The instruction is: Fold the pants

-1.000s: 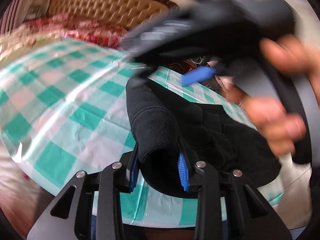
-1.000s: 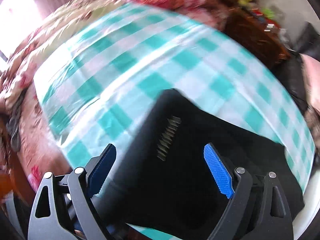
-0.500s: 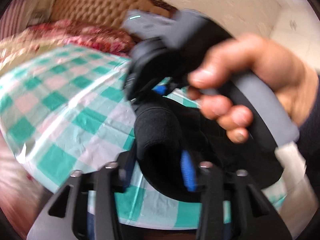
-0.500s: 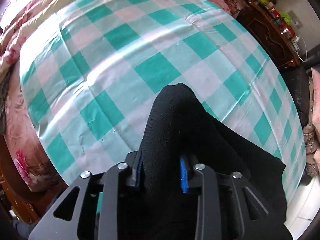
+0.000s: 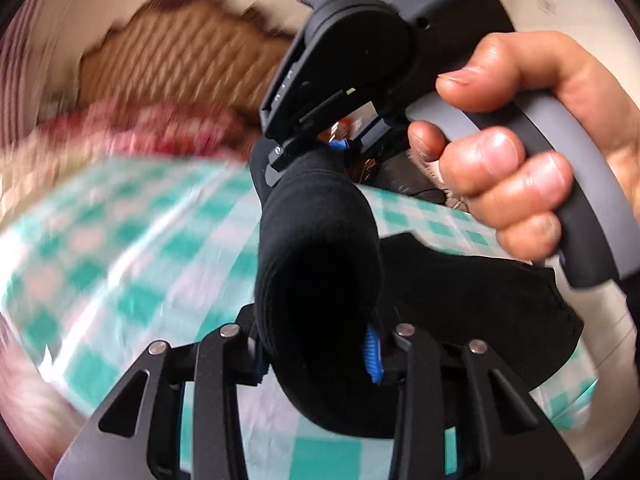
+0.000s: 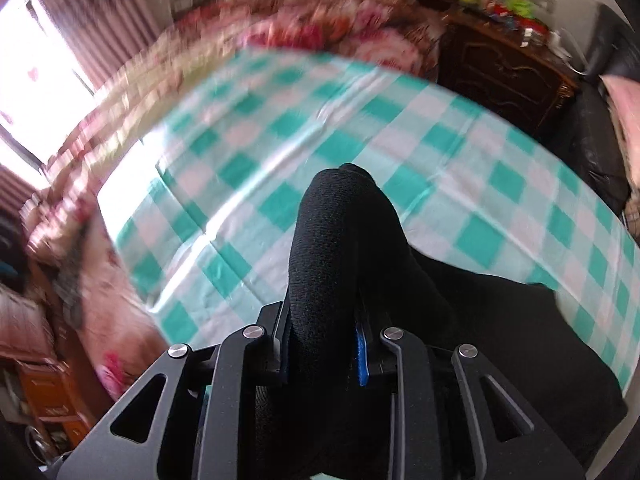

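The black pants hang partly lifted over the green-and-white checked tablecloth. My left gripper is shut on a thick bunched fold of the pants. My right gripper is shut on another fold of the pants, and the rest of the cloth trails down to its right. In the left wrist view the right gripper shows just beyond, held by a hand, clamping the far end of the same raised fold.
The checked cloth covers a table beside a bed with a floral quilt and a tufted headboard. A dark wooden cabinet stands at the back right. A bright window is at the left.
My right gripper closed on the pants a second ago. Both grippers have since lifted the fold up off the table, and the views have tilted upward.
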`<action>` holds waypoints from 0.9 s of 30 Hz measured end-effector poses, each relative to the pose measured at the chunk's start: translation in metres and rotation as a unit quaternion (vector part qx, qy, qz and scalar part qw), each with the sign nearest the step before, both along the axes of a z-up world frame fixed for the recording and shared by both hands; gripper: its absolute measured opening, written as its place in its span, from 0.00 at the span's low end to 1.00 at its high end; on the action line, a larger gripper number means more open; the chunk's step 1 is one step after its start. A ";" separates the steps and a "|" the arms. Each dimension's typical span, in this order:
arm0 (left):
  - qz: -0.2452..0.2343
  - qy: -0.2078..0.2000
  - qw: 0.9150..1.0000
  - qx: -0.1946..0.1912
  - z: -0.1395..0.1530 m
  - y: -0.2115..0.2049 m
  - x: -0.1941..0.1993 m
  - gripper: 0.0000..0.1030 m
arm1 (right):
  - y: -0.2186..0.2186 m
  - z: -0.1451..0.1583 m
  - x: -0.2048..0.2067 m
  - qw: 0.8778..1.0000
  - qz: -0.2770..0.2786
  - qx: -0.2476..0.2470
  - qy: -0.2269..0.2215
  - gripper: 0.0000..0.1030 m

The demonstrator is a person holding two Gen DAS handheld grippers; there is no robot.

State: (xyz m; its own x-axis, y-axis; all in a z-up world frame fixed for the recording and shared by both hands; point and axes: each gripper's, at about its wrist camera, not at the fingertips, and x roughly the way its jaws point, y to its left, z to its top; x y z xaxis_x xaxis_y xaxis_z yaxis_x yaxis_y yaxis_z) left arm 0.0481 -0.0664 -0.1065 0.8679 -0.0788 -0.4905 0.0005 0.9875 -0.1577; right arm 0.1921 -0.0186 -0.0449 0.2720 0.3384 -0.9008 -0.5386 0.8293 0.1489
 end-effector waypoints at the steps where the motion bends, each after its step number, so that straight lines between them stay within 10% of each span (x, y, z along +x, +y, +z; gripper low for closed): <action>1: -0.010 -0.014 1.000 0.020 0.009 -0.015 0.001 0.34 | -0.027 0.016 -0.001 1.000 -0.009 0.026 -0.006 0.23; 8: -0.112 -0.093 0.973 0.180 0.037 -0.172 0.003 0.33 | -0.218 0.059 -0.008 0.982 -0.103 0.155 -0.018 0.23; 15: -0.203 -0.086 0.924 0.312 -0.032 -0.313 0.015 0.33 | -0.385 -0.014 -0.012 0.960 -0.201 0.193 0.028 0.23; 23: -0.209 -0.108 0.851 0.469 -0.124 -0.374 0.009 0.52 | -0.437 -0.099 -0.004 0.950 -0.230 0.194 0.086 0.54; 27: -0.200 -0.117 0.842 0.487 -0.130 -0.375 0.014 0.54 | -0.435 -0.090 -0.003 0.955 -0.224 0.183 0.060 0.66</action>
State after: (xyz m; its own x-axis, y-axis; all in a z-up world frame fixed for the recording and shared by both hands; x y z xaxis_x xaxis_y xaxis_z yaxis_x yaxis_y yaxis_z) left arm 0.0622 -0.4415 -0.2364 0.9491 -0.0470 -0.3115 0.2830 0.5615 0.7776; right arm 0.1895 -0.4533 -0.1345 0.3656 0.5112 -0.7778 -0.1033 0.8528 0.5119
